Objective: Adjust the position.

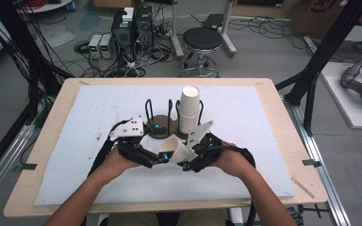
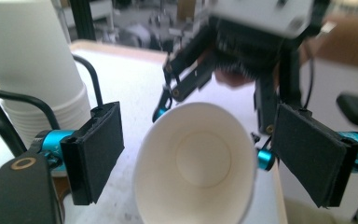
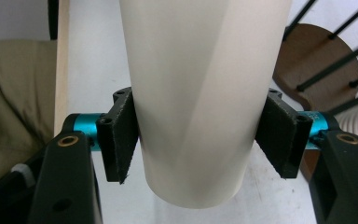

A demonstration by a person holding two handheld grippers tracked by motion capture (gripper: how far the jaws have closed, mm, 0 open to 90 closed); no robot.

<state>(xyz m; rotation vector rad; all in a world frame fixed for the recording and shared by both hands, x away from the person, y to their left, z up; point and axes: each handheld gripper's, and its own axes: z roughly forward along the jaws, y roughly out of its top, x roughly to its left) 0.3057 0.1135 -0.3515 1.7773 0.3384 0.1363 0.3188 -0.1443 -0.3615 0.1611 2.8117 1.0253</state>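
Paper is what we see most of: a smooth white cup [image 1: 175,149], tapered and lying on its side above the white foam sheet [image 1: 75,160] on the tabletop [image 1: 52,122]. We see the right gripper [image 3: 198,135] clamp it near its closed end, felt-like black pads pressing both sides of the matte wall. The left gripper [image 2: 200,154] faces the cup's round open mouth [image 2: 198,163], jaws spread wide with a flat pad well clear on either side of the rim. Behind stands a wire holder [image 1: 158,117] of thin black loops on a round brown wooden base, carrying a tall stack of nested cups [image 1: 189,109] with ridged rims.
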